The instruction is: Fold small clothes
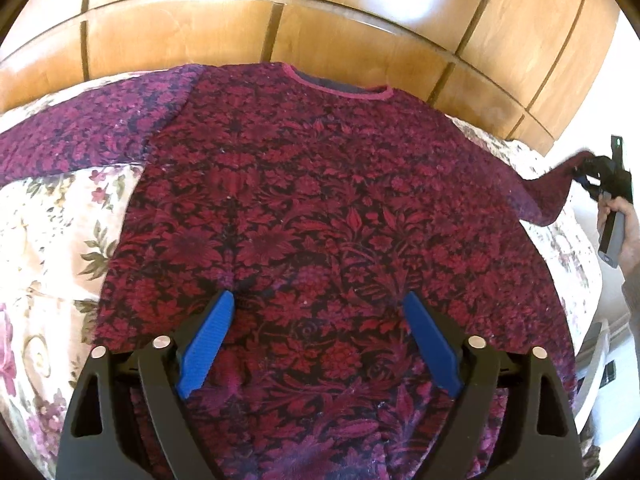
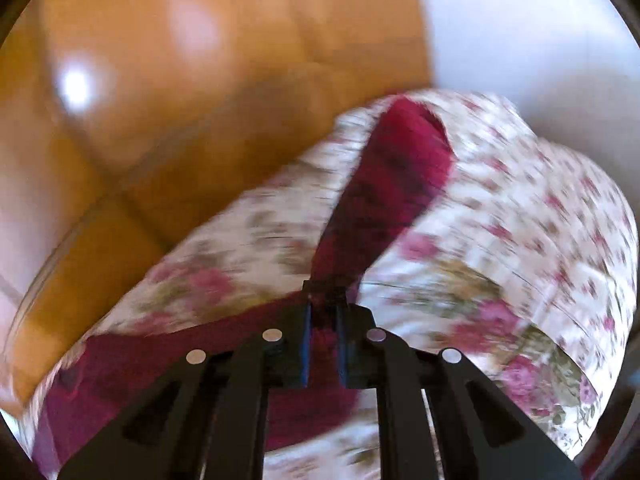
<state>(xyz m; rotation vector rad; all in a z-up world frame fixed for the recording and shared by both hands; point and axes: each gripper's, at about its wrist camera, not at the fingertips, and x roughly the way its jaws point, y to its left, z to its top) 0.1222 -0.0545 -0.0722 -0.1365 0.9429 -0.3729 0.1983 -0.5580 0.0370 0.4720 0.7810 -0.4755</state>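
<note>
Garment: dark red floral sweater [image 1: 320, 208], laid flat and face up on floral bedspread [image 1: 52, 240]. Pink-trimmed neckline [image 1: 336, 84] at far edge, next to wooden headboard [image 1: 320, 20]. One sleeve [image 1: 72, 136] spread outward across bedspread on left side of left wrist view.

Left gripper [image 1: 318, 308]: above lower body of sweater, jaws spread wide, nothing between blue pads [image 1: 208, 344]. Contact between fingertips and fabric: cannot tell.

Right gripper [image 2: 324, 316]: jaws pressed together on cuff end of other sleeve [image 2: 396, 184], dark red fabric pinched between blue pads [image 2: 306, 344]. Sleeve drawn out in a taut band from sweater shoulder, off right side of bedspread. Right wrist view heavily blurred; fine detail of grip not readable.

Same gripper in left wrist view at far right edge [image 1: 600, 176], held in a hand [image 1: 624, 224], sleeve end [image 1: 548, 196] lifted clear of bedspread.
</note>
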